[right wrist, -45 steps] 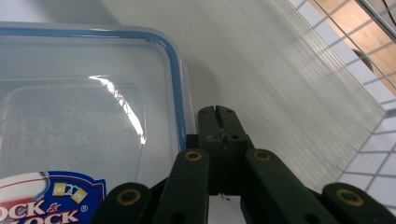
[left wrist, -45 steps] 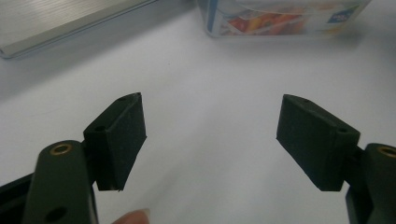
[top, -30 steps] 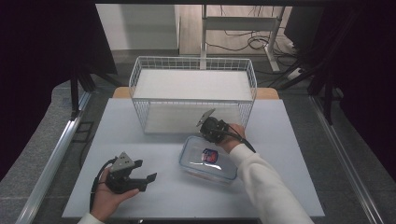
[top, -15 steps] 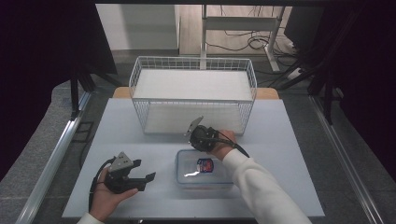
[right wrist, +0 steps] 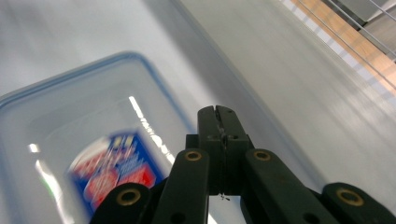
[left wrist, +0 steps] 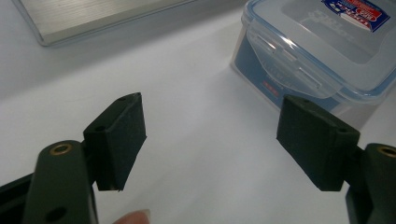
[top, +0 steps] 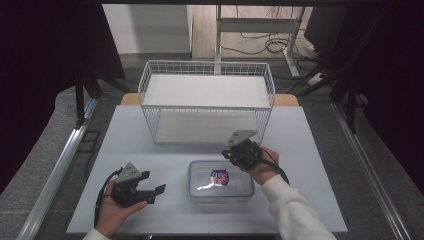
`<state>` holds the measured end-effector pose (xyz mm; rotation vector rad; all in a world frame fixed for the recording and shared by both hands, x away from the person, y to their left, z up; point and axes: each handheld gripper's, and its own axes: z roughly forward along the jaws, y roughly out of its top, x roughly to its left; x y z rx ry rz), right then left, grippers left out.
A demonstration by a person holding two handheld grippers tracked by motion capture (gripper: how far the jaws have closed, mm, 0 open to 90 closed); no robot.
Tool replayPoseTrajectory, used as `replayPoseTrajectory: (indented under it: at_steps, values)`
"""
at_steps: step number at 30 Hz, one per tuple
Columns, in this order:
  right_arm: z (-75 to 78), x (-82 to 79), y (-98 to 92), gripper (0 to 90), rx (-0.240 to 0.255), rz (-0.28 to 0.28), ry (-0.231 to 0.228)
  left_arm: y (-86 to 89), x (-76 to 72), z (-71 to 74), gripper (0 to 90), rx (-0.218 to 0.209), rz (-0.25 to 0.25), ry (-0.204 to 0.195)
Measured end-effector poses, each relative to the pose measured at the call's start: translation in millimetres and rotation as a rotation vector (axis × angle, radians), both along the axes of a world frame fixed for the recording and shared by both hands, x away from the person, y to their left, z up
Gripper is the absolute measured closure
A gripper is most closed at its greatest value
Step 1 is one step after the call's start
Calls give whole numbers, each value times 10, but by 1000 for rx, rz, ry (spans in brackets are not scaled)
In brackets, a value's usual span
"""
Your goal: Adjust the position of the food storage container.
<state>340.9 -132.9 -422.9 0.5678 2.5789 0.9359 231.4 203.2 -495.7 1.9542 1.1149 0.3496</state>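
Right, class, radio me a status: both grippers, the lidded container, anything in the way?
Left gripper open, beside the container. Right gripper shut, empty, above its far right corner. Lid on. Wire basket behind; nothing blocking.

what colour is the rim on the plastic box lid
Blue, a thin band around the clear rectangular plastic food box's lid, clearest in the left gripper view.

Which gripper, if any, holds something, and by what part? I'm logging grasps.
Neither: the left gripper is open beside the lidded plastic container, and the right gripper is shut on nothing.
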Motion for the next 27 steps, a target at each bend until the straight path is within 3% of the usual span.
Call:
replayPoseTrajectory:
  at_steps: [2, 3, 4, 8, 12, 13, 15, 18, 23, 27]
  values:
    - [-6, -176, -287, 887, 69, -49, 11, -3, 3, 1, 236, 2, 8, 4]
    - [-6, -176, -287, 887, 69, -49, 11, -3, 3, 1, 235, 2, 8, 4]
    - [-27, -290, -476, 886, 107, -79, 20, -7, 6, -2, 235, 0, 17, 11]
    - [-55, -452, -759, 886, 173, -115, 52, -13, 17, -20, 236, -2, 29, 26]
    - [-76, -532, -904, 885, 188, -136, 71, -24, 20, -32, 236, 3, 32, 31]
    - [-132, -593, -1006, 811, 220, -161, 102, -29, 20, -31, 235, 7, 29, 30]
    - [-170, -622, -1058, 626, 246, -188, 120, -32, 15, -29, 235, 5, 28, 30]
    - [-228, -691, -1161, 405, 301, -268, 109, -29, 8, -26, 234, 2, 28, 29]
    - [-248, -702, -1250, 305, 368, -300, 168, -27, 5, -17, 228, -13, 31, 35]
    - [-286, -686, -1258, 272, 391, -294, 207, -19, 11, -2, 224, -50, 36, 52]
